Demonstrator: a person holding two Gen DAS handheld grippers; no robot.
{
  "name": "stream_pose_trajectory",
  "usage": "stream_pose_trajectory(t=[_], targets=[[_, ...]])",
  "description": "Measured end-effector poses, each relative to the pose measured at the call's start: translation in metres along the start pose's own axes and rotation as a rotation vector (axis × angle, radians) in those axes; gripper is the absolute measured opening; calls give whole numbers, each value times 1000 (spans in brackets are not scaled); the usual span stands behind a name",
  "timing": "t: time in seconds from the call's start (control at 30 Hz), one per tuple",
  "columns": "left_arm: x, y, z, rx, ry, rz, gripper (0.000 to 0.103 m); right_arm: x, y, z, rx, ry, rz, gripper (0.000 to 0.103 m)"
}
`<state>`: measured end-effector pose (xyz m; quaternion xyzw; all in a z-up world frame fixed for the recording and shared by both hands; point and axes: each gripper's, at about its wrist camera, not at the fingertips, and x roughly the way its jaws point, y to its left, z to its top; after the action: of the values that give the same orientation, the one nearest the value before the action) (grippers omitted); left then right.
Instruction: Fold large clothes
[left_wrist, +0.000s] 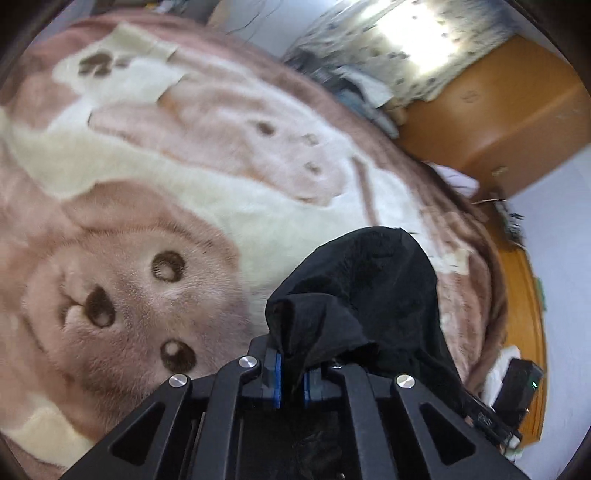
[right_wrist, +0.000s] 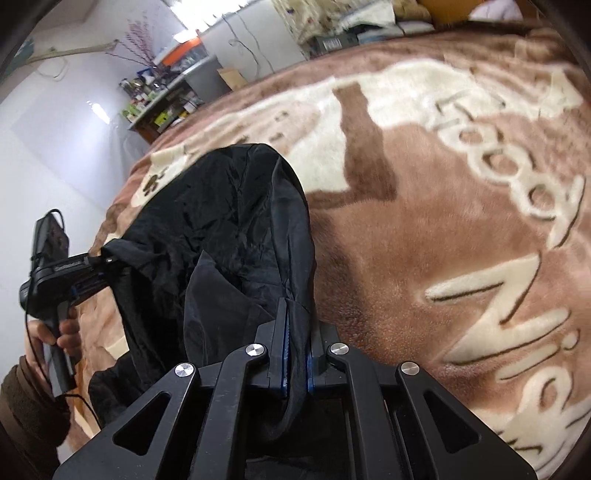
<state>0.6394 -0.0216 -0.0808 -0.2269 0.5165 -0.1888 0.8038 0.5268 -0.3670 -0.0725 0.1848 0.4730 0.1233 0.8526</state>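
Note:
A black garment (left_wrist: 373, 280) hangs bunched above a brown and cream bear-print blanket (left_wrist: 155, 192). My left gripper (left_wrist: 291, 373) is shut on one edge of it, cloth pinched between the blue pads. In the right wrist view the same black garment (right_wrist: 221, 229) stretches between both tools. My right gripper (right_wrist: 297, 354) is shut on another edge. The left gripper (right_wrist: 107, 269) shows at the left, held by a hand, clamped on the garment's far corner.
The blanket (right_wrist: 461, 221) covers the whole bed. An orange wooden cabinet (left_wrist: 498, 110) and a patterned curtain (left_wrist: 399, 44) stand beyond the bed. A cluttered shelf (right_wrist: 162, 99) stands by the white wall. A black device (left_wrist: 521, 384) lies at the bed's edge.

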Motion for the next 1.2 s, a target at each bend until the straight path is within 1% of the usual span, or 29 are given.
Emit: stream_pose_trajectory(t=[0.03, 0.17, 0.3, 0.37, 0.4, 0.43, 0.5, 0.53, 0.6, 0.67, 0.7, 0.73, 0.77, 0.8, 0.83, 0.9, 0.93, 0.97, 1.0, 1.03, 1.1, 1.13, 1.17, 1.2], targets=[[-10, -4, -3, 19, -1, 6, 7, -9, 6, -2, -16, -14, -3, 6], [-55, -11, -24, 52, -27, -6, 7, -41, 27, -19, -79, -60, -13, 6], [-101, -13, -59, 107, -58, -5, 7, -74, 48, -44, -163, -92, -14, 6], [-119, -9, -77, 99, -67, -18, 7, -88, 58, -60, -210, -106, -22, 6], [-126, -7, -84, 101, -68, -18, 7, -95, 63, -69, -229, -114, -24, 6], [-134, -4, -94, 106, -77, -3, 7, -101, 68, -79, -256, -128, -37, 6], [-143, 2, -111, 114, -78, 0, 7, -106, 71, -95, -310, -143, -66, 6], [-149, 5, -123, 123, -84, 16, 8, -107, 72, -104, -334, -143, -81, 6], [-156, 10, -146, 133, -86, 14, 8, -107, 70, -119, -353, -136, -88, 6], [-161, 18, -167, 123, -97, 12, 11, -106, 70, -138, -403, -146, -135, 6], [-161, 23, -178, 114, -90, 13, 13, -106, 69, -147, -419, -151, -146, 6], [-162, 27, -188, 102, -89, 25, 15, -106, 65, -154, -406, -151, -156, 7], [-163, 31, -195, 92, -89, 40, 20, -107, 62, -158, -384, -145, -154, 8], [-163, 33, -202, 83, -78, 56, 30, -106, 58, -162, -353, -131, -140, 8], [-164, 36, -208, 70, -71, 63, 35, -106, 55, -166, -332, -118, -136, 8], [-171, 42, -220, 49, -74, 36, 35, -109, 51, -173, -304, -106, -138, 12], [-173, 44, -223, 41, -70, 27, 39, -112, 48, -177, -283, -108, -142, 17], [-177, 46, -228, 32, -65, 23, 45, -117, 46, -181, -263, -114, -139, 19], [-183, 48, -233, 21, -70, 28, 58, -123, 42, -184, -222, -120, -113, 20], [-188, 51, -236, 7, -77, 25, 61, -129, 37, -186, -186, -125, -84, 20], [-205, 60, -246, -23, -95, -28, 63, -141, 32, -193, -124, -136, -47, 20], [-212, 63, -249, -38, -99, -30, 64, -146, 28, -196, -87, -135, -30, 22], [-221, 66, -253, -50, -105, -36, 65, -152, 23, -200, -42, -131, 0, 23], [-227, 69, -255, -65, -110, -56, 68, -156, 19, -204, 3, -128, 38, 25]])
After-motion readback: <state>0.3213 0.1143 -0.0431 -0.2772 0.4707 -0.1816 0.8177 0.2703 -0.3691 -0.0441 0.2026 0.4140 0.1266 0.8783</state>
